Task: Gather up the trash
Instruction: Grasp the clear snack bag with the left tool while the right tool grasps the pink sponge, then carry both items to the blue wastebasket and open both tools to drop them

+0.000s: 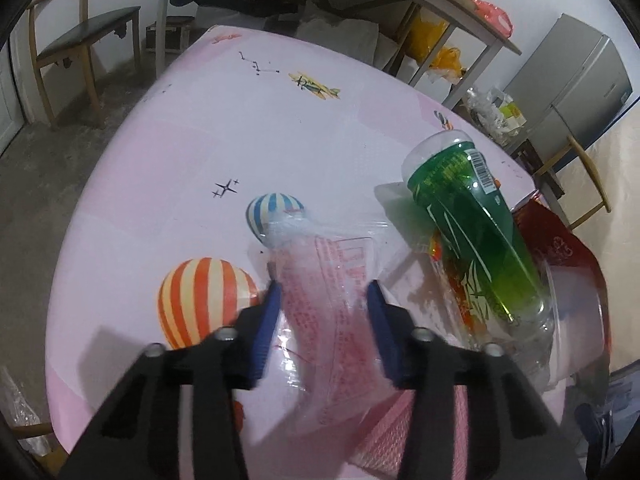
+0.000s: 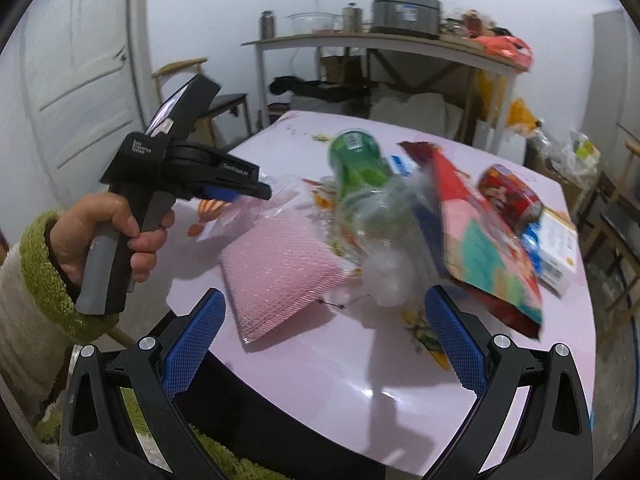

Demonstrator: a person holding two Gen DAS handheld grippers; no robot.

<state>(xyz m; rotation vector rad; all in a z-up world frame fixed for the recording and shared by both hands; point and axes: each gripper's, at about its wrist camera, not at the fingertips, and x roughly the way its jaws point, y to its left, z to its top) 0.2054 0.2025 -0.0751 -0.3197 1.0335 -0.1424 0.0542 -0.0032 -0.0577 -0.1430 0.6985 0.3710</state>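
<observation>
A clear plastic bag of pink mesh [image 1: 328,300] [image 2: 276,264] lies on the pink table [image 1: 240,128] near its front edge. My left gripper [image 1: 324,296] [image 2: 256,192] is shut on the bag's upper end, a blue pad [image 1: 272,304] on each side. Right of it lies a green plastic bottle [image 1: 472,216] [image 2: 360,168] on more wrappers. Further right are a red snack bag [image 2: 480,240], a red can [image 2: 510,196] and a white and blue box [image 2: 556,248]. My right gripper [image 2: 325,294] hovers open over the table's front edge, holding nothing.
A person's hand [image 2: 120,232] in a green-cuffed sleeve holds the left gripper. A wooden chair [image 1: 80,40] stands far left. A side table [image 2: 380,44] with jars and a pot stands behind. At the far right is a grey fridge [image 1: 576,80].
</observation>
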